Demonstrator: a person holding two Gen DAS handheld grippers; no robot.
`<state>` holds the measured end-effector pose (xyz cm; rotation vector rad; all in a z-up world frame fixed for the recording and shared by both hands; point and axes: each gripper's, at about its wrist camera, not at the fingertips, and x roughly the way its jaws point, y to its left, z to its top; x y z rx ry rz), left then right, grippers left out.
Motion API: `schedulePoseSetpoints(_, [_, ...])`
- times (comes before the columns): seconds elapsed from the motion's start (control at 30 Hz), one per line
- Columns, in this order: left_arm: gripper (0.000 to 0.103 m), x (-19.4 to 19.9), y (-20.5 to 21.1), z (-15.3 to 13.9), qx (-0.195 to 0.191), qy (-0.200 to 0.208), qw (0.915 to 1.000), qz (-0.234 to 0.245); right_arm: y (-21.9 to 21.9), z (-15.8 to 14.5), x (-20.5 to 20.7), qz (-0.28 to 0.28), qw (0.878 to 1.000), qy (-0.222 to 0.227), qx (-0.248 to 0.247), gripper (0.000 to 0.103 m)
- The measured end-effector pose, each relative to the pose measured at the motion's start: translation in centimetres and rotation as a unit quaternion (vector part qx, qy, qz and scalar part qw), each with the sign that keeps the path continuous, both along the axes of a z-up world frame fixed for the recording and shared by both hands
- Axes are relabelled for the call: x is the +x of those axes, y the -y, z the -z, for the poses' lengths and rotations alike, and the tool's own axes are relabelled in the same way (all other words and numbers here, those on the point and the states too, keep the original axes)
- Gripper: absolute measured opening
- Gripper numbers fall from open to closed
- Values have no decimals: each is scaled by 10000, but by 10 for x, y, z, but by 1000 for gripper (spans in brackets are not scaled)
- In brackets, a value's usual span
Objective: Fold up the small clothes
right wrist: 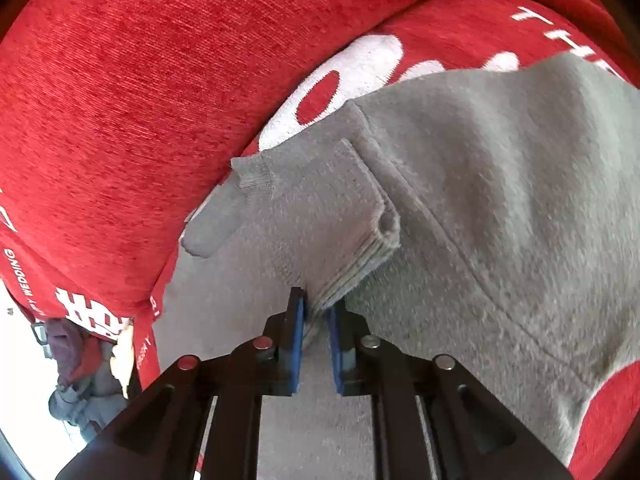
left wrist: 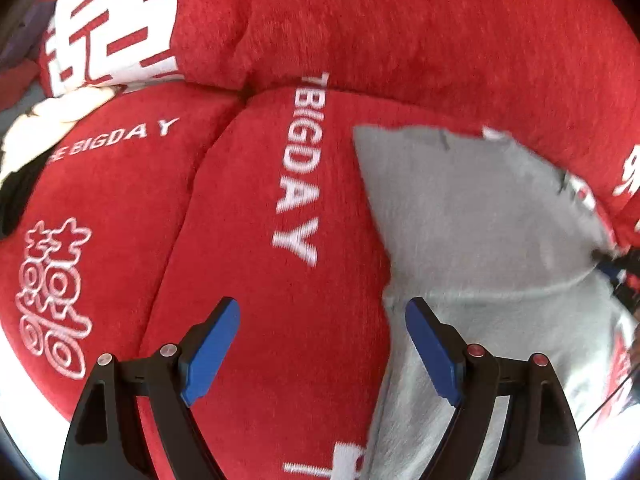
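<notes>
A small grey sweatshirt lies spread on a red sofa seat, to the right in the left wrist view. My left gripper is open and empty, with its right finger over the garment's left edge. In the right wrist view the grey sweatshirt fills the right side. My right gripper is shut on the ribbed cuff of a sleeve that lies folded over the body of the garment.
The red sofa cushions carry white lettering, and the backrest rises behind. Other clothes lie in a pile at the lower left of the right wrist view. A white and black item sits at the far left.
</notes>
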<state>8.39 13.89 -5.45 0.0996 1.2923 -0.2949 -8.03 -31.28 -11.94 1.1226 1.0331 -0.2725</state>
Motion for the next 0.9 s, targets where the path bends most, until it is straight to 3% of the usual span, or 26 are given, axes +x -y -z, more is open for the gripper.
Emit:
schedulePoseSetpoints(0.13, [86, 52, 20, 22, -906, -731, 9931, -135, -6, 1, 8, 54, 10000, 10, 73, 20])
schedulePoseSetpoints(0.2, [82, 65, 34, 37, -970, -983, 9904, -87, -11, 3, 13, 111, 9999, 15, 123, 22])
schedulePoseSetpoints(0.23, [58, 69, 42, 42, -863, -1006, 9912, -7, -9, 3, 11, 136, 9998, 22, 145, 22])
schedulePoseSetpoints(0.3, [33, 70, 52, 47, -549, -980, 9936, 117, -7, 5, 11, 206, 9995, 24, 227, 21])
schedulePoseSetpoints(0.33, [26, 69, 52, 45, -591, -912, 9940, 116, -7, 6, 12, 219, 9995, -17, 244, 18])
schedulePoseSetpoints(0.37, [9, 68, 52, 42, -670, -881, 9938, 111, -6, 5, 13, 214, 9996, -75, 190, 8])
schedulePoseSetpoints(0.47, [9, 66, 50, 33, -710, -688, 9947, 292, -6, -11, 10, 75, 9999, 88, -27, 8])
schedulePoseSetpoints(0.53, [9, 64, 53, 36, -538, -624, 9953, 505, -10, -19, 7, -53, 9998, 104, -160, 8])
schedulePoseSetpoints(0.63, [9, 66, 57, 41, -392, -538, 9960, 593, -13, -7, -1, -202, 9989, -249, -330, 8])
schedulePoseSetpoints(0.7, [10, 64, 57, 37, -372, -477, 9971, 471, -9, 1, -10, -22, 9998, -146, -159, 7])
schedulePoseSetpoints(0.83, [10, 55, 55, 22, 49, -212, 9985, 508, -7, -6, -21, 142, 9997, -175, -46, 22])
schedulePoseSetpoints(0.9, [10, 48, 54, 17, 214, -182, 9979, 579, -9, -15, -27, 103, 9997, -232, -47, 44])
